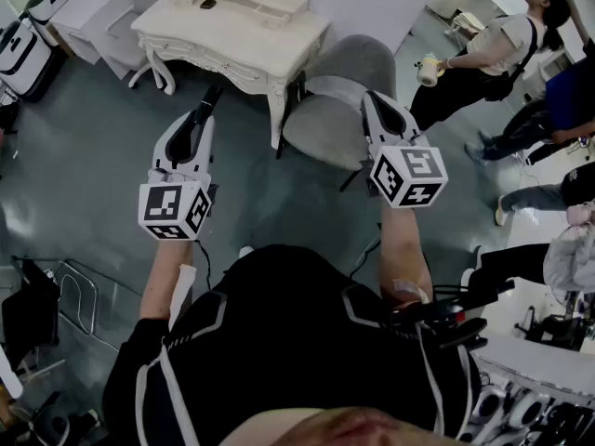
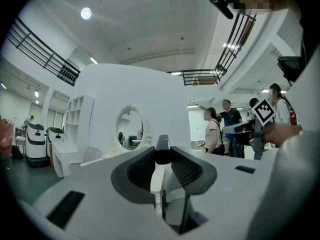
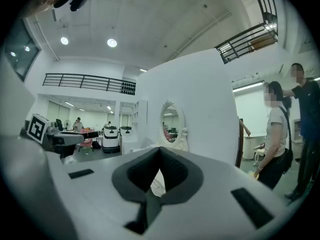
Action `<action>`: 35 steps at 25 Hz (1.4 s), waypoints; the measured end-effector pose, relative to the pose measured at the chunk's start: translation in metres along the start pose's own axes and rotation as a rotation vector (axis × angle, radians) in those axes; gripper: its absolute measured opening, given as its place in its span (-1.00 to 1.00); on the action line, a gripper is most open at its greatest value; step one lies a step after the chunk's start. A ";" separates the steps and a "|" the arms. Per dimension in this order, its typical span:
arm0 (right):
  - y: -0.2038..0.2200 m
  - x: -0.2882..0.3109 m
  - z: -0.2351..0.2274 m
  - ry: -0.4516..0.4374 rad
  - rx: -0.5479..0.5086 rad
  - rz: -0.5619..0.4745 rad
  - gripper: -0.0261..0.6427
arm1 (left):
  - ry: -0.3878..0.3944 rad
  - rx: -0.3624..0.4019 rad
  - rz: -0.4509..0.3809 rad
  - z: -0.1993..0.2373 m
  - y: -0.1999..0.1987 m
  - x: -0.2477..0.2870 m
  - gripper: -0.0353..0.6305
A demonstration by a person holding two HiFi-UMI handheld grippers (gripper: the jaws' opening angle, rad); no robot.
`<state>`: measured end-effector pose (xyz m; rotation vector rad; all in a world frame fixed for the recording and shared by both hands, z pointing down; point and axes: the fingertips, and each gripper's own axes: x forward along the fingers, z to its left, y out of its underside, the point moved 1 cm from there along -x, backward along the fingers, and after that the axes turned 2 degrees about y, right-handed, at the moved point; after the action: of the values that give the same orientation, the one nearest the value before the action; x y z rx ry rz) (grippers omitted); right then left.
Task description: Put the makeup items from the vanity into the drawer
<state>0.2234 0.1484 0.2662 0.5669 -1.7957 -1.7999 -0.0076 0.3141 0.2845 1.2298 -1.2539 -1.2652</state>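
The cream vanity [image 1: 232,35] stands ahead of me, with a small dark item [image 1: 207,4] on its top near the mirror base. My left gripper [image 1: 203,114] is raised in front of it, shut on a slim black makeup stick [image 1: 210,98] that pokes out past the tips. In the left gripper view the stick [image 2: 162,149] is pinched between both pads of the left gripper [image 2: 162,155]. My right gripper [image 1: 372,100] is held level beside it over the chair. Its jaws meet at the tips with nothing between them, as the right gripper view of the right gripper [image 3: 160,151] shows.
A grey chair [image 1: 339,110] stands at the vanity's right front corner. The oval mirror [image 2: 131,126] rises behind the tabletop. Two people [image 1: 493,54] stand at the right. White machines [image 1: 23,54] line the left wall, and a metal rack [image 1: 70,295] is near my left side.
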 end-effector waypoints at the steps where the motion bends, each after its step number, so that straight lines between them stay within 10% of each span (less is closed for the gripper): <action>1: 0.000 0.000 0.002 -0.001 -0.001 0.001 -0.91 | 0.001 -0.001 0.002 0.000 0.000 -0.001 -0.59; 35: 0.005 0.044 0.088 0.053 -0.064 0.047 -0.91 | 0.151 -0.051 -0.002 0.074 0.020 0.004 -0.59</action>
<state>0.1347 0.1888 0.2766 0.5381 -1.6957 -1.7877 -0.0818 0.3137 0.3020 1.2654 -1.1053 -1.1766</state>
